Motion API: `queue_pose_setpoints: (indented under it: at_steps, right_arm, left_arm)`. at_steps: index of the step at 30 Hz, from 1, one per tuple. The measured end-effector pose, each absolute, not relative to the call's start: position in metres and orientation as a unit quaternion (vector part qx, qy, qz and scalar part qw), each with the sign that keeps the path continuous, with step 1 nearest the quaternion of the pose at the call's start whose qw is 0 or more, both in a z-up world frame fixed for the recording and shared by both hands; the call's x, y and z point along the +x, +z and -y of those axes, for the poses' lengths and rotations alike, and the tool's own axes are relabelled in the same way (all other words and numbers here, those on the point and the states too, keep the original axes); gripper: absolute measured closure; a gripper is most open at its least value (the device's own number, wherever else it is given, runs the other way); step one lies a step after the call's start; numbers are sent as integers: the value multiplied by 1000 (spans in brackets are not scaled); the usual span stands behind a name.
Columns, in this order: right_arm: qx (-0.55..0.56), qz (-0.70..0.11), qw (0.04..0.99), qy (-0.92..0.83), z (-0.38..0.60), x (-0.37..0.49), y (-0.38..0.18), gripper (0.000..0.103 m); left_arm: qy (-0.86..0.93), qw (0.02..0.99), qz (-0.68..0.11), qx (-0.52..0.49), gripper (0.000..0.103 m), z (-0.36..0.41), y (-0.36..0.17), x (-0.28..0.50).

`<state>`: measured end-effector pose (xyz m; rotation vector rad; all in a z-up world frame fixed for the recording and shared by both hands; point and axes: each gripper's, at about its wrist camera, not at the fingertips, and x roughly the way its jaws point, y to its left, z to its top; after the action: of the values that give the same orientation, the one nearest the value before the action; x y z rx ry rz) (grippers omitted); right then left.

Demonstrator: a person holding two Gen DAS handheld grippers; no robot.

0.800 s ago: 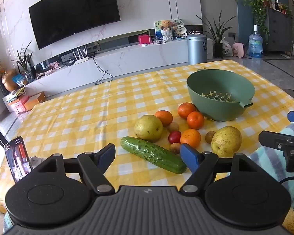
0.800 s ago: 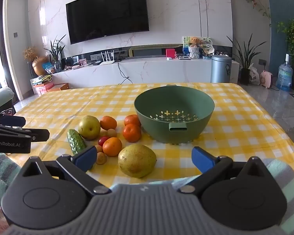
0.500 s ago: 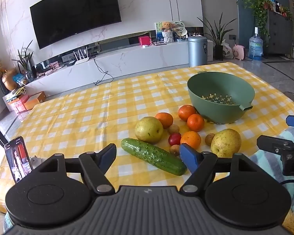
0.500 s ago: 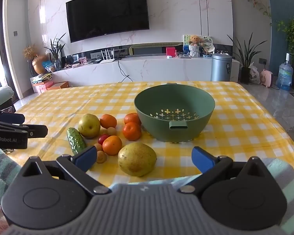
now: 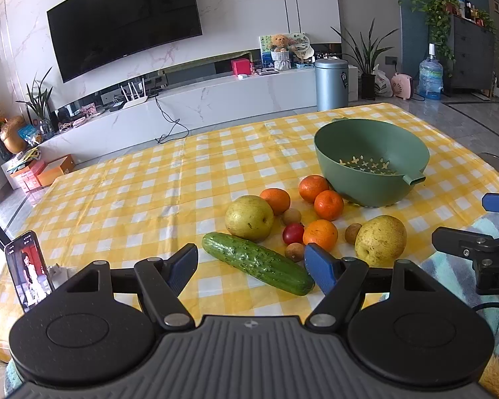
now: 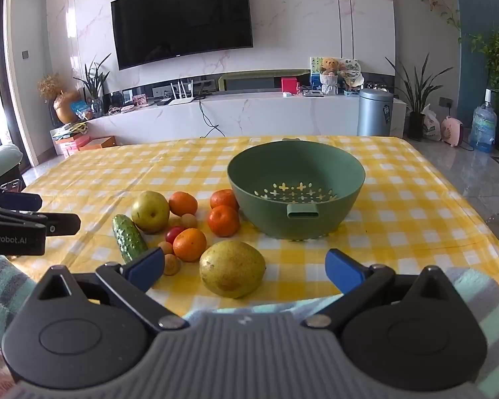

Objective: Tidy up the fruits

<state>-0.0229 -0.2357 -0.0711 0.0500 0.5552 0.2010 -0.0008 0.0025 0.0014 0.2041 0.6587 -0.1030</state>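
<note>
- A green colander bowl [image 6: 296, 186] was seen standing upright on the bench [image 6: 399, 206], which was covered with a yellow-and-white checked cloth; nothing lay inside it — only the cross-shaped holes of its bottom were visible.
- The fruit was gathered on the cloth just beside the bowl, on its left as viewed from the right wrist, none of it in the bowl.
- Two mandarins [image 6: 223, 220] were found closest to the bowl's wall, one behind the other; whether they touched it could not be told.
- A third mandarin [image 6: 183, 203] was placed beside a yellow-green pear [image 6: 150, 211], and a fourth [image 6: 189, 244] lay nearer the camera.
- A small red fruit [image 6: 173, 232] and several little brown ones [image 6: 171, 264] were scattered among the mandarins.
- A second, larger pear [image 6: 232, 268] was set nearest the bench's front edge, apart from the bowl.
- A cucumber [image 5: 257, 262] was laid flat on the cloth, next to the first pear.
- The left tongs [image 5: 251, 266] were held released, jaws wide, above the cucumber's near end — nothing was gripped.
- The right tongs [image 6: 244, 270] were likewise spread wide and empty, with the large pear seen between the jaws but not pressed by them.
- A phone [image 5: 29, 269] was propped at the bench's left edge.
</note>
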Motion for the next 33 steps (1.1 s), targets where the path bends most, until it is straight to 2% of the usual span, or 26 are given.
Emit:
queue_pose_setpoints:
  at_steps: [33]
  right_arm:
    - [28,-279,955,93,237,-21,-72,4]
  left_arm:
    - [-55,939,-325,100,17,3,0,-2]
